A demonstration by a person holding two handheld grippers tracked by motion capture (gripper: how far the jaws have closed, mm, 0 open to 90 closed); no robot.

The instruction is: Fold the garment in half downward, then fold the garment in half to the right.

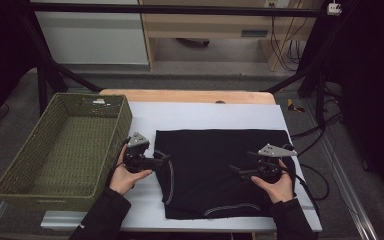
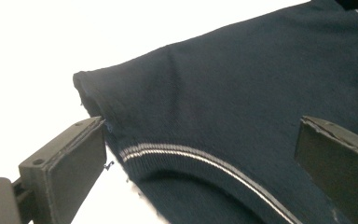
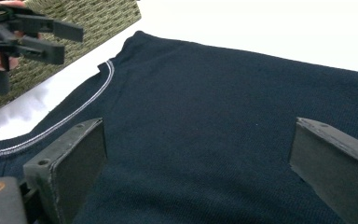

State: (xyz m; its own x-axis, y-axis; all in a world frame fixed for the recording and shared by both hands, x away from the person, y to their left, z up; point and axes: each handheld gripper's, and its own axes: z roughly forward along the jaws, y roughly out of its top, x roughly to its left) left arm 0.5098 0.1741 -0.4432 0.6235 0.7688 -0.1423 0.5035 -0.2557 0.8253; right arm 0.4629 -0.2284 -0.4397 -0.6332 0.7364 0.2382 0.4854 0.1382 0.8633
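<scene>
A dark navy garment (image 1: 220, 170) with a pale stitched curved seam lies flat on the white sheet (image 1: 205, 115). My left gripper (image 1: 164, 160) hovers at the garment's left edge, jaws wide apart, with the seamed corner (image 2: 177, 154) between and beyond them. My right gripper (image 1: 236, 171) is open over the garment's right half, above plain dark cloth (image 3: 200, 140). In the right gripper view the left gripper (image 3: 58, 39) appears at the upper left, jaws apart. Neither gripper holds anything.
A green woven basket (image 1: 25, 165) stands at the left of the table, close to my left hand. The wooden table edge (image 1: 180, 96) lies at the back. Black frame legs and cables stand to the right.
</scene>
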